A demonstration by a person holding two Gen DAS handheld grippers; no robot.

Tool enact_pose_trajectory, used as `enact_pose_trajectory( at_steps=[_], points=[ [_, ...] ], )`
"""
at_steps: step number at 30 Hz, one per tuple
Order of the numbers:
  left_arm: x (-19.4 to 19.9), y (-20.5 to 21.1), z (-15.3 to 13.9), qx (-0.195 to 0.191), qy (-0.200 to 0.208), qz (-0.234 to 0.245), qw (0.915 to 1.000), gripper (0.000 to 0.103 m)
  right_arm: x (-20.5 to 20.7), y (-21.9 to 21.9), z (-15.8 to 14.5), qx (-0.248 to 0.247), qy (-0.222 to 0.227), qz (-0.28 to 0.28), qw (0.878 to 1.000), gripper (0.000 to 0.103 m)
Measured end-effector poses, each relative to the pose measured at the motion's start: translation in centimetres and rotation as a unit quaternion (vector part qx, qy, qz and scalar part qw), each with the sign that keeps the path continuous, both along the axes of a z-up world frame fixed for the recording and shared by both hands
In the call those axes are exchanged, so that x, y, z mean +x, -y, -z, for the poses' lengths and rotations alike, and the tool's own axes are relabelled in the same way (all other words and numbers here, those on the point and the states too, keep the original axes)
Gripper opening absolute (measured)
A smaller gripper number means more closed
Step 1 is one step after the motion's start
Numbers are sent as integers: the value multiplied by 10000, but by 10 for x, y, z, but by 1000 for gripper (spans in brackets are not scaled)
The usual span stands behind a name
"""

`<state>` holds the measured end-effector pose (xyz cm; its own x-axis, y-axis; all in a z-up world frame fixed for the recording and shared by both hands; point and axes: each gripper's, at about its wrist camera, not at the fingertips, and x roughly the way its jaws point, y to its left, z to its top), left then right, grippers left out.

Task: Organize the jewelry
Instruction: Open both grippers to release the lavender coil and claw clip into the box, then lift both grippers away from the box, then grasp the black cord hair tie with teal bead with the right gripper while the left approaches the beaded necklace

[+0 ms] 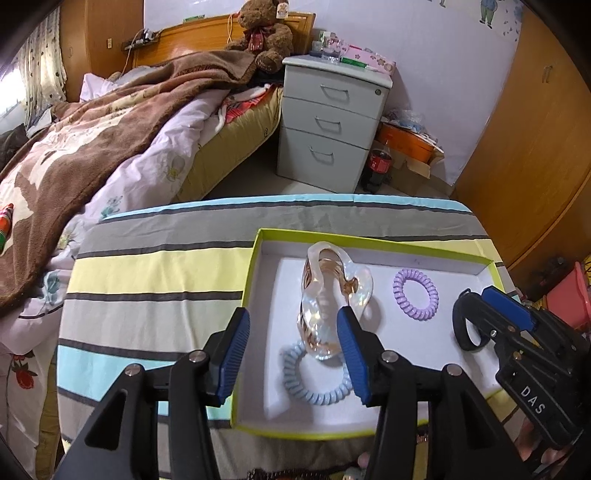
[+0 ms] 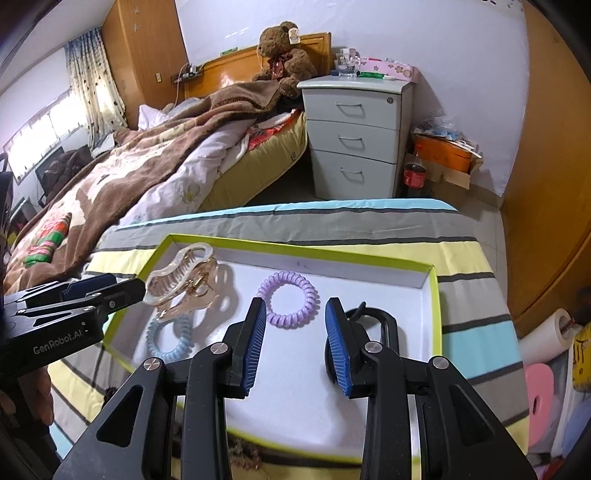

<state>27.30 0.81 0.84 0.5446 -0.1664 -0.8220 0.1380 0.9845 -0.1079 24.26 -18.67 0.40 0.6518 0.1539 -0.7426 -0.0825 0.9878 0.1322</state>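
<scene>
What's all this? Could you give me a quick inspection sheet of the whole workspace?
Surface: striped cloth bearing a green-rimmed tray.
Job's things: clear hair claw, purple coil tie, blue coil tie and black band, all in the tray.
Clutter: nothing seen on the cloth.
Grippers: left hand-held gripper and right hand-held gripper both open, empty, over the tray.
Cables: nothing seen nearby.
Surroundings: bed, teddy bear, drawer unit.

1. A surface covered by a striped cloth (image 1: pixel 155 266) in yellow, grey, light blue and dark lines carries everything.
2. A shallow box (image 1: pixel 369 242) with a lime-green rim and white floor lies directly on the cloth, toward its right side.
3. Left of the box the cloth is bare.
</scene>
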Motion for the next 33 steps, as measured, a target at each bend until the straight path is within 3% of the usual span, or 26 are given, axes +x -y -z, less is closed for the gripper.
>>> enact_pose_trajectory(
  at_steps=[11,21,25,33],
  points=[
    [-56,-20,-16,-250,336,-91,9991,51,-52,9,-7,95,195,9,9998,35],
    [-99,-38,-9,-510,311,-92,9982,51,-91,12,6,154,108,-24,9998,35],
    [-112,-46,-4,-618,300,-116,9976,51,-105,9,18,142,-12,-96,9999,44],
    [-134,-59,10,-860,221,-151,9959,51,-120,6,38,115,-213,-286,9993,45]
  ],
)
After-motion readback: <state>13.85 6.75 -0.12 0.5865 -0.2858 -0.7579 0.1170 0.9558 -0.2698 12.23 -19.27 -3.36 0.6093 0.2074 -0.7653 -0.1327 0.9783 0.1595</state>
